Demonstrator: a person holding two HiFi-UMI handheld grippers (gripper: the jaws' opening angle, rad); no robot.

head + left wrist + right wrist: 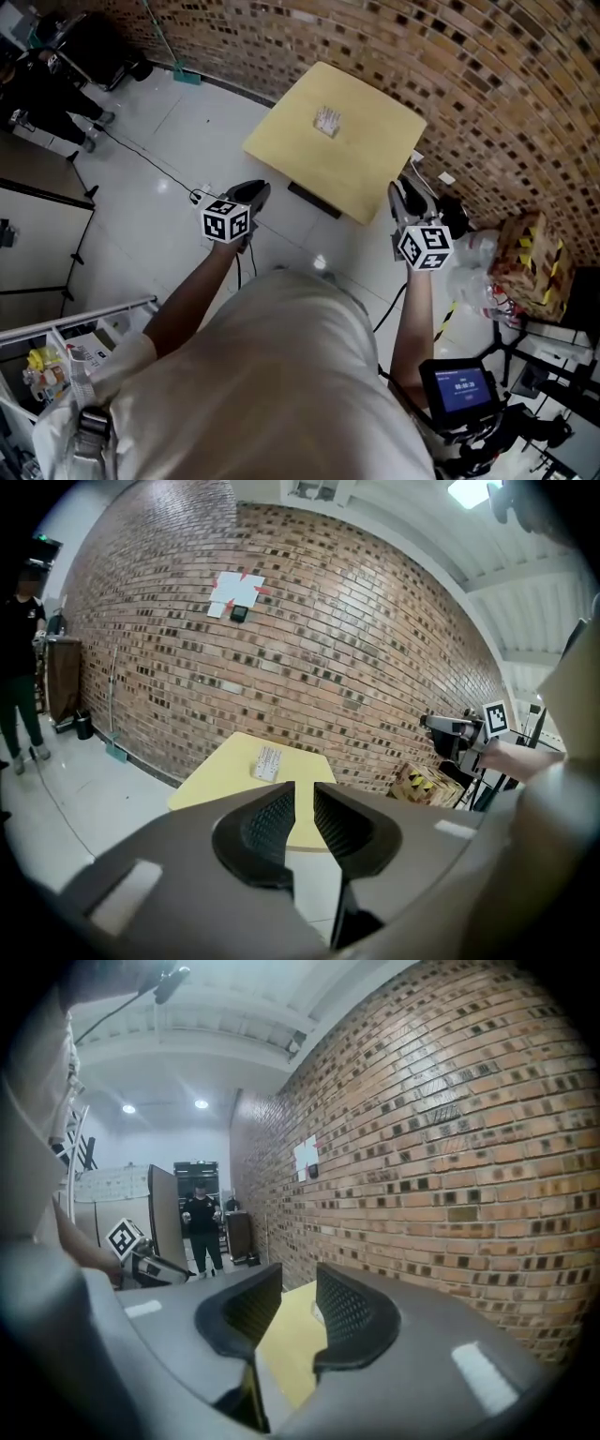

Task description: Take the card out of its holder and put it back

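Two tongs (253,190) (401,194), one holder (327,122).

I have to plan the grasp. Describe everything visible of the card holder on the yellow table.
The card holder is a small, pale rectangle, whitish with fine rows of markings. It looks like thin plastic, though it is too small to be sure. It lies flat on the yellow table, on the half farther from the person, toward the brick wall. Only the tabletop touches it. Whether a card sits inside cannot be told.
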